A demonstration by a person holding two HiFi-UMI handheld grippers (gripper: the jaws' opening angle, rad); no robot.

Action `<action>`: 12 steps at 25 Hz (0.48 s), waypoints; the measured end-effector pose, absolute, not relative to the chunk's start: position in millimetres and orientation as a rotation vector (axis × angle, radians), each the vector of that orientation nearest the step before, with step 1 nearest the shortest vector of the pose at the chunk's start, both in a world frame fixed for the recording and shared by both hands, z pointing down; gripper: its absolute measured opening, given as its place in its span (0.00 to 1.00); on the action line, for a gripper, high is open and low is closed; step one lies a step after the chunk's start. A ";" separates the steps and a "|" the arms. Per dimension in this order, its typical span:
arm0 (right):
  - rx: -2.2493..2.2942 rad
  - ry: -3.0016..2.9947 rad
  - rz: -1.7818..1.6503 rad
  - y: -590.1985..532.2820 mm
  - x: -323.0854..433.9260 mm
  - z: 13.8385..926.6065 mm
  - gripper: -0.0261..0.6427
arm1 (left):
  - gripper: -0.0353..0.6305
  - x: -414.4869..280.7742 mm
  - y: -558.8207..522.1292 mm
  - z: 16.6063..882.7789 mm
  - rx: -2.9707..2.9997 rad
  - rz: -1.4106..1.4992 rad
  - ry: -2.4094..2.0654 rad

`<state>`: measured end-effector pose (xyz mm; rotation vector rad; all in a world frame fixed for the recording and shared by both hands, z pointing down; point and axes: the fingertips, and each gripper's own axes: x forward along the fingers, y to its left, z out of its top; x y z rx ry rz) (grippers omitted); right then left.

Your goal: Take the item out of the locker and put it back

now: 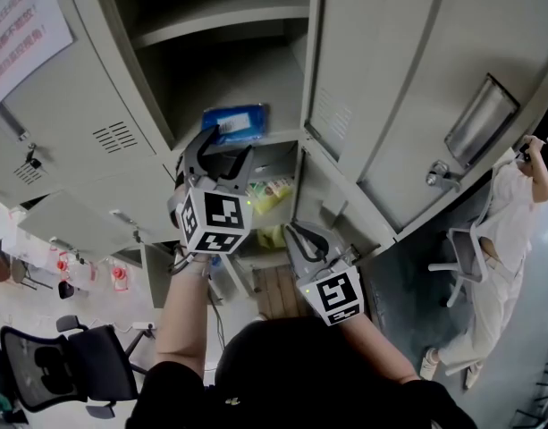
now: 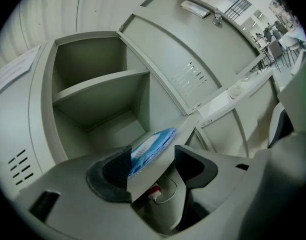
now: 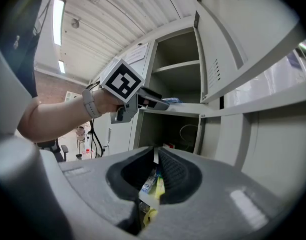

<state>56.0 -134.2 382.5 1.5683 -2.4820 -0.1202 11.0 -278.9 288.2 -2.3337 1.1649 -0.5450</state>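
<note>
On the locker shelf point(image 2: 113, 129) the blue packet point(image 2: 153, 143) lay free of the left gripper point(image 1: 227, 146), jaws wide; backing straight out would avoid snagging it.

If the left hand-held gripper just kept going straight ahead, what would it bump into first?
Most likely the flat blue plastic packet lying at the front of the grey metal locker shelf. The open jaws straddle that shelf's edge, so one might clip it first; depth is unclear.

Our left gripper point(image 2: 153, 160) stands with jaws apart at the open locker point(image 2: 100, 101). We see a blue packet point(image 2: 153, 142) lying on its shelf, showing between them.
</note>
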 end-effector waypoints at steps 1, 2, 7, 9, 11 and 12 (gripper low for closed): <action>1.567 -2.482 -0.118 -133.8 55.9 382.7 0.08 | 0.46 10.0 -277.9 289.4 -2.335 -0.545 1.167; 1.567 -2.483 -0.116 -133.6 55.8 382.8 0.08 | 0.46 9.0 -276.7 290.2 -2.336 -0.544 1.168; 1.559 -2.488 -0.108 -134.8 52.9 384.6 0.08 | 0.46 0.2 -267.7 288.2 -2.341 -0.517 1.180; 1.554 -2.494 -0.102 -135.6 49.7 384.9 0.08 | 0.46 -5.2 -263.4 286.9 -2.344 -0.493 1.188; 1.545 -2.499 -0.093 -136.7 46.0 385.8 0.08 | 0.46 -9.0 -260.7 287.8 -2.350 -0.476 1.187; 1.541 -2.503 -0.092 -137.6 44.1 386.4 0.08 | 0.46 -10.1 -260.4 289.2 -2.352 -0.474 1.186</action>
